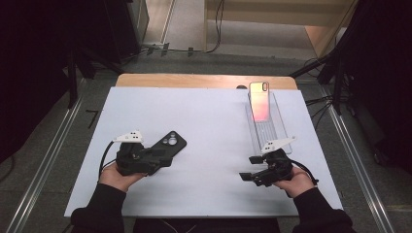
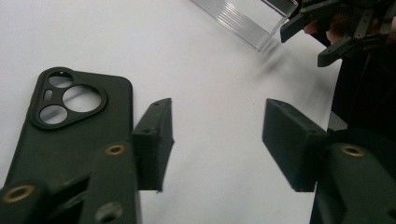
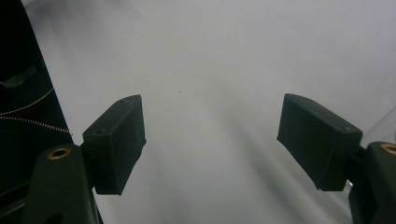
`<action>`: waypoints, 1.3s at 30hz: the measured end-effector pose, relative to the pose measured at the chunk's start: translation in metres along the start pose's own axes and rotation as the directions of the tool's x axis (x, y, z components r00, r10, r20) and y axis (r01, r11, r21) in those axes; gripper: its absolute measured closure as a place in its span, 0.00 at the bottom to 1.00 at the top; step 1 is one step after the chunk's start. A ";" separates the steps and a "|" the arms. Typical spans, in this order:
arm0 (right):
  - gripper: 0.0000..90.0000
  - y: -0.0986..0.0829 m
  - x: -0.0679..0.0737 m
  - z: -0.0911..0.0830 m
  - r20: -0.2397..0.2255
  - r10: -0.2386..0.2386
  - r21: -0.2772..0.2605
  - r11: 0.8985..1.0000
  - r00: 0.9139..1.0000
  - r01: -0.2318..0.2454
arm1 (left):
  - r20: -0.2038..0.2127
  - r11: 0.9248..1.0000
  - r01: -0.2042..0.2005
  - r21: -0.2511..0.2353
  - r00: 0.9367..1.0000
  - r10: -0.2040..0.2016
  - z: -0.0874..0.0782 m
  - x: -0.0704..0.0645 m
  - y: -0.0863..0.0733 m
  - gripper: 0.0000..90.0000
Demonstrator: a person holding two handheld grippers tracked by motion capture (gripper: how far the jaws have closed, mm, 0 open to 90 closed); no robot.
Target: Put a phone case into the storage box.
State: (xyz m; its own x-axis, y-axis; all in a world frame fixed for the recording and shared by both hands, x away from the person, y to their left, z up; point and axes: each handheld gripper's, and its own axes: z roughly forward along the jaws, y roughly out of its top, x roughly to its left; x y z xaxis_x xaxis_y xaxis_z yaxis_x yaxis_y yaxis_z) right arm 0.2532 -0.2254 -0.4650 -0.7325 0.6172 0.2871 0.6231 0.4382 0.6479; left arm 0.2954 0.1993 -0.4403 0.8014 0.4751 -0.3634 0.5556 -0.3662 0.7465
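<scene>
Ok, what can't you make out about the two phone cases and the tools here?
- Black phone case with round camera cutouts: near end hidden under the left tool in the high view, cut off by the jaw in the left gripper view.
- Pinkish shiny phone case in the clear ribbed plastic stand: too small for detail in the high view.

Both grippers are black, built of blocky linked parts. The left gripper [image 1: 163, 154] carries a pale grey three-cornered plate [image 1: 129, 136] with small dark holes at its 12 o'clock edge, and a black cable [image 1: 103, 158] loops off at 9 o'clock. The right gripper [image 1: 248, 168] bears a like plate [image 1: 277, 143], its cable [image 1: 305, 171] curling away at 3 o'clock. In the gripper views the jaws end in matte rectangular pads [image 2: 154, 142], with brass-coloured rivets [image 2: 115, 150] at the joints. The person wears black long sleeves [image 1: 99, 208].
</scene>
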 end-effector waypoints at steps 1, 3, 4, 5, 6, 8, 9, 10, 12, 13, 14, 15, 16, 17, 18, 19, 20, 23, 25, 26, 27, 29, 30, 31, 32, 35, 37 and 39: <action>0.24 -0.001 0.000 0.000 -0.001 0.002 -0.002 1.000 1.000 -0.002 | -0.001 1.000 -0.003 0.010 1.000 0.003 0.000 -0.001 0.000 0.44; 0.24 -0.001 0.000 -0.001 0.002 -0.002 -0.007 1.000 1.000 0.002 | -0.004 1.000 -0.020 0.012 1.000 0.020 -0.001 -0.003 -0.001 0.44; 0.24 -0.002 0.000 -0.001 -0.001 -0.003 -0.013 1.000 1.000 0.003 | -0.001 1.000 -0.014 0.019 1.000 0.014 -0.002 -0.003 -0.001 0.44; 0.24 -0.002 0.000 -0.002 -0.001 -0.003 -0.011 1.000 1.000 0.003 | 0.004 1.000 -0.009 0.023 1.000 0.009 -0.003 -0.004 -0.002 0.44; 0.24 -0.003 -0.001 -0.003 0.001 -0.002 -0.015 1.000 1.000 0.002 | 0.009 1.000 -0.003 0.019 1.000 0.003 -0.004 -0.004 -0.003 0.44; 0.24 -0.005 -0.002 -0.004 -0.001 0.008 -0.015 1.000 1.000 -0.008 | 0.014 1.000 0.008 0.008 1.000 -0.009 -0.006 -0.004 -0.005 0.44; 0.24 -0.005 -0.002 -0.005 0.000 0.010 -0.015 1.000 1.000 -0.010 | 0.005 1.000 -0.003 -0.001 1.000 0.003 -0.007 -0.005 -0.006 0.44; 0.24 -0.006 -0.003 -0.005 0.001 0.011 -0.011 1.000 1.000 -0.011 | -0.024 1.000 -0.014 -0.015 1.000 0.014 -0.008 -0.008 -0.009 0.44; 0.24 -0.008 -0.003 -0.006 0.004 0.013 -0.008 1.000 1.000 -0.013 | -0.064 1.000 -0.011 -0.006 0.998 0.010 -0.009 -0.011 -0.013 0.44; 0.24 -0.009 -0.003 -0.006 0.005 0.013 -0.007 1.000 1.000 -0.012 | -0.066 1.000 -0.004 0.005 0.998 0.004 -0.008 -0.011 -0.015 0.44; 0.24 -0.010 -0.003 -0.007 0.005 0.013 -0.004 1.000 1.000 -0.013 | -0.058 1.000 0.004 0.014 0.998 -0.003 -0.008 -0.010 -0.016 0.42; 0.24 -0.010 -0.003 -0.008 0.006 0.013 -0.007 1.000 1.000 -0.013 | -0.023 1.000 0.015 0.026 1.000 -0.014 -0.008 -0.008 -0.018 0.39; 0.24 -0.012 -0.003 -0.008 0.006 0.014 -0.006 1.000 1.000 -0.014 | 0.003 0.999 0.025 0.032 1.000 -0.025 -0.009 -0.006 -0.019 0.35; 0.24 -0.013 -0.004 -0.009 0.006 0.014 -0.005 1.000 1.000 -0.014 | 0.015 0.999 0.029 0.029 0.999 -0.030 -0.010 -0.005 -0.020 0.35; 0.24 -0.013 -0.004 -0.009 0.007 0.013 -0.004 1.000 1.000 -0.013 | 0.023 0.999 0.038 0.024 0.999 -0.039 -0.012 -0.004 -0.022 0.35; 0.24 -0.014 -0.004 -0.010 0.010 0.018 -0.004 1.000 1.000 -0.018 | 0.017 0.999 0.037 0.025 0.999 -0.038 -0.013 -0.004 -0.022 0.35; 0.24 -0.015 -0.005 -0.011 0.011 0.016 -0.004 1.000 1.000 -0.016 | 0.000 0.999 0.025 0.030 1.000 -0.025 -0.015 -0.003 -0.023 0.35; 0.24 -0.016 -0.005 -0.011 0.011 0.022 -0.004 1.000 1.000 -0.021 | -0.035 1.000 -0.002 0.026 0.999 0.002 -0.019 -0.003 -0.028 0.37; 0.24 -0.016 -0.005 -0.011 0.010 0.025 -0.004 1.000 1.000 -0.025 | -0.049 1.000 -0.002 0.021 0.999 0.004 -0.020 -0.003 -0.030 0.39; 0.24 -0.015 -0.005 -0.011 0.009 0.026 -0.004 1.000 1.000 -0.026 | -0.056 1.000 -0.003 0.018 0.998 0.004 -0.021 -0.002 -0.030 0.39; 0.24 -0.015 -0.005 -0.010 0.009 0.021 -0.005 1.000 1.000 -0.021 | -0.057 1.000 0.002 0.017 0.998 -0.001 -0.021 -0.002 -0.029 0.39; 0.24 -0.015 -0.005 -0.010 0.009 0.019 0.000 1.000 1.000 -0.019 | -0.067 1.000 0.015 0.001 0.998 -0.015 -0.022 -0.002 -0.029 0.39; 0.24 -0.015 -0.005 -0.010 0.008 0.020 0.001 1.000 1.000 -0.020 | -0.073 1.000 0.023 -0.004 0.997 -0.024 -0.023 -0.002 -0.028 0.39; 0.24 -0.015 -0.005 -0.010 0.008 0.021 0.001 1.000 1.000 -0.021 | -0.078 1.000 0.024 -0.007 0.997 -0.025 -0.023 -0.002 -0.028 0.39; 0.24 -0.015 -0.005 -0.010 0.008 0.019 0.001 1.000 1.000 -0.019 | -0.096 1.000 0.023 -0.008 0.995 -0.024 -0.024 -0.001 -0.026 0.39; 0.24 -0.015 -0.006 -0.009 0.007 0.023 0.003 1.000 1.000 -0.023 | -0.118 0.999 0.022 -0.028 0.993 -0.026 -0.025 0.003 -0.020 0.36; 0.24 -0.015 -0.006 -0.009 0.008 0.023 0.004 1.000 1.000 -0.023 | -0.120 0.999 0.025 -0.036 0.992 -0.029 -0.025 0.005 -0.018 0.36; 0.24 -0.015 -0.006 -0.009 0.009 0.024 0.004 1.000 1.000 -0.024 | -0.125 0.999 0.023 -0.038 0.992 -0.028 -0.024 0.008 -0.015 0.34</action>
State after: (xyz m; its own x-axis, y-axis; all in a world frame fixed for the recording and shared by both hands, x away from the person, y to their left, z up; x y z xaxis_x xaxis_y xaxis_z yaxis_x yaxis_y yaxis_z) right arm 0.2457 -0.2411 -0.4699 -0.7147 0.6338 0.2960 0.6416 0.4255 0.6381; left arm 0.2881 0.2274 -0.4410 0.7516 0.5814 -0.3117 0.5654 -0.3243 0.7584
